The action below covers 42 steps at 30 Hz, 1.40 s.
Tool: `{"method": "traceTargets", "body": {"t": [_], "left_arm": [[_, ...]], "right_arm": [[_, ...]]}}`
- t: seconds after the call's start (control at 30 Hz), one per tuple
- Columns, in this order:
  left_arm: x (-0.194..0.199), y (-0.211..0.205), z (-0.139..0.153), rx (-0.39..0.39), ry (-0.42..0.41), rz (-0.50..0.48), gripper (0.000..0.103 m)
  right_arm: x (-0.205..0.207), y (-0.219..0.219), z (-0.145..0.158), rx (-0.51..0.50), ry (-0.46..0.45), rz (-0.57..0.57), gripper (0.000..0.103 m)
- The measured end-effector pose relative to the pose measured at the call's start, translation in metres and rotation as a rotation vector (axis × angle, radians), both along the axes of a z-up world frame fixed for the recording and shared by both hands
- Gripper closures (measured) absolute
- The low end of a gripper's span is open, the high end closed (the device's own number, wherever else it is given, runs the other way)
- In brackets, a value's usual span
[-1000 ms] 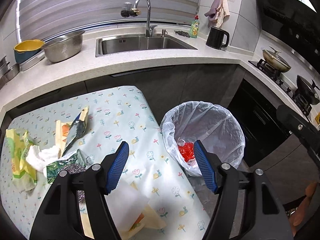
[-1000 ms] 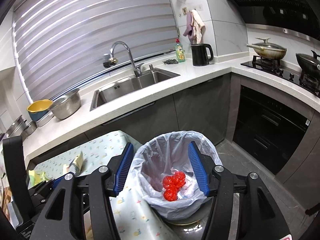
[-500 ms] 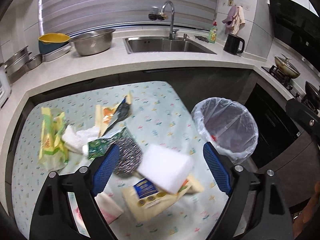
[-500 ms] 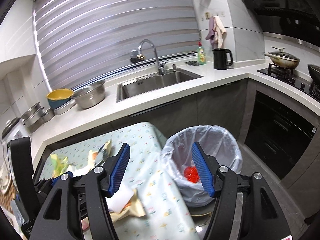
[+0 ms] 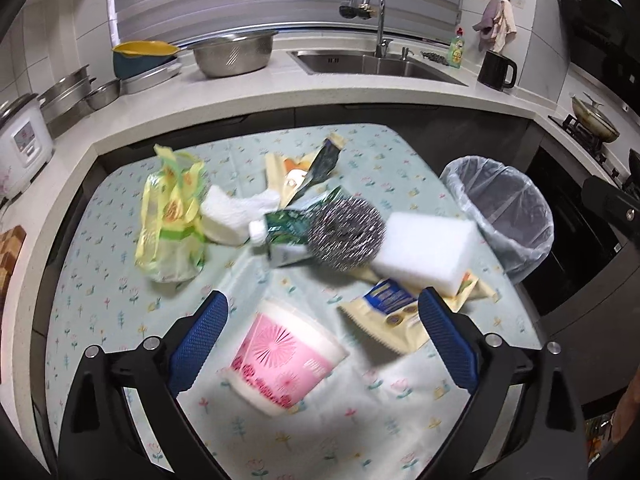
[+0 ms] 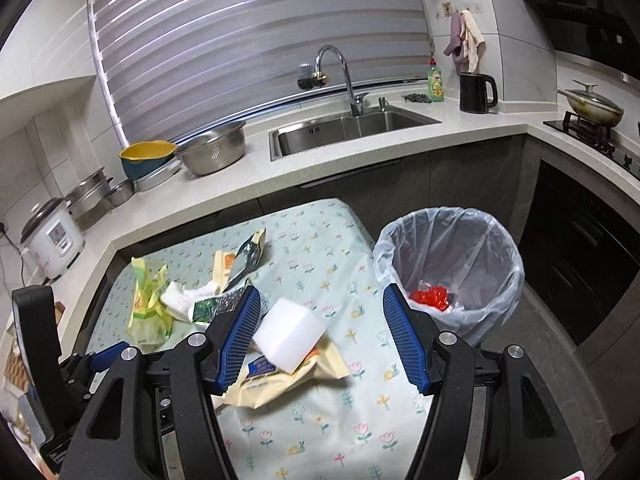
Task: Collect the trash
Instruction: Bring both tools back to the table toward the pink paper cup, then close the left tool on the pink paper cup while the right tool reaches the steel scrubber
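Observation:
Trash litters a floral-clothed table (image 5: 120, 300): a pink-and-white paper cup (image 5: 280, 356) on its side, a cream snack packet (image 5: 392, 312), a white sponge block (image 5: 428, 252), a steel scourer (image 5: 344, 232), a green carton (image 5: 288, 228), white tissue (image 5: 236, 216), a yellow-green bag (image 5: 172, 216). My left gripper (image 5: 324, 344) hovers over the cup, its jaws opening, the pads not touching it. My right gripper (image 6: 324, 340) is open above the sponge block (image 6: 288, 332) and the cream packet (image 6: 280, 384), holding nothing. A lined bin (image 6: 448, 272) to the right holds red trash (image 6: 430, 298).
The bin (image 5: 500, 208) stands on the floor off the table's right edge. Behind runs a counter with a sink (image 6: 352, 128), a metal colander (image 5: 232, 54), a yellow bowl (image 5: 140, 56), a rice cooker (image 6: 52, 236) and a black kettle (image 6: 476, 88). A stove with a pan (image 6: 592, 100) is at right.
Both grippers swung left, away from the bin and over the table's trash. The left jaws widened and now stand over the pink cup; the right now hangs over the sponge.

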<state>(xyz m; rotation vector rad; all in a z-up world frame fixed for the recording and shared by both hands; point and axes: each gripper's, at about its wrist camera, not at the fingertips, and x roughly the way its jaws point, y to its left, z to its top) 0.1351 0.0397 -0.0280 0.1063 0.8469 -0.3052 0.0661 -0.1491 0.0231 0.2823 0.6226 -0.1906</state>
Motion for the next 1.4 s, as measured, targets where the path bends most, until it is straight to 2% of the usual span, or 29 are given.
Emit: {"method": "traceTargets", "body": {"t": [0.3,0.6,0.9,1.07,1.4], "left_arm": [[-0.009,0.031,-0.040,-0.002,0.067,0.030,0.010],[-0.002,0.042,-0.070,-0.017,0.122,0.065,0.010],[0.004,0.037,-0.089,-0.045,0.159,0.017,0.011],[0.002,0.033,-0.092,-0.047,0.170,-0.013,0.025],[-0.002,0.040,-0.084,-0.078,0.164,-0.004,0.040]], "right_arm": [[0.005,0.019,-0.032,0.033,0.063,0.031,0.041],[0.015,0.036,-0.048,0.039,0.099,0.062,0.041],[0.024,0.045,-0.060,0.046,0.132,0.080,0.041],[0.026,0.049,-0.063,0.045,0.140,0.084,0.041],[0.033,0.058,-0.065,0.038,0.150,0.098,0.041]]}}
